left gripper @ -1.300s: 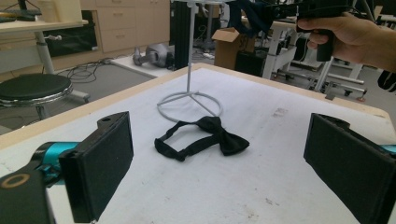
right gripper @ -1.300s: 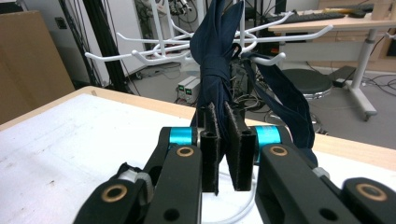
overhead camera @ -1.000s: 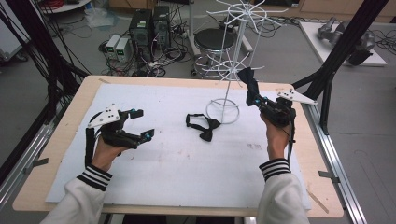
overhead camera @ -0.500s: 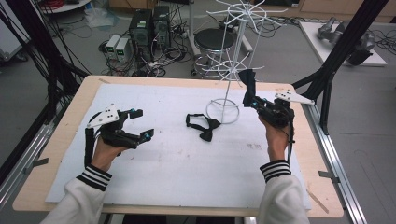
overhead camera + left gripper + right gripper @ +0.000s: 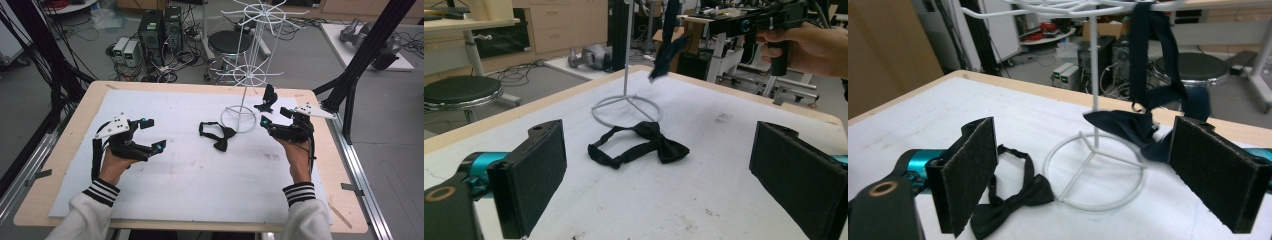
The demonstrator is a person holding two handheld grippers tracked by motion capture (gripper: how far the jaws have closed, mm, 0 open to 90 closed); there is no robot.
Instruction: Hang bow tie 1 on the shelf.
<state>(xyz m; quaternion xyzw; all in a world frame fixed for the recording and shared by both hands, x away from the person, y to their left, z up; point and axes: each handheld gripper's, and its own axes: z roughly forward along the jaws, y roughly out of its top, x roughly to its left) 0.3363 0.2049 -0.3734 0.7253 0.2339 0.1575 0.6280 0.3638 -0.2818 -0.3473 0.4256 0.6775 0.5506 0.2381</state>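
A dark bow tie (image 5: 1148, 120) is hanging from the white rack (image 5: 1095, 165), between just-opened jaws; another tie (image 5: 1013, 200) is lying beside the rack's base.

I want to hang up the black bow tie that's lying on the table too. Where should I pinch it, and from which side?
Probably pinch the strap loop of the black fabric bow tie, coming straight down from above. It lies flat on the white table cover, so a sideways approach would only push it. The thin loop lies open beside the knot, and holding it leaves it free to slip over an arm of the white wire stand.
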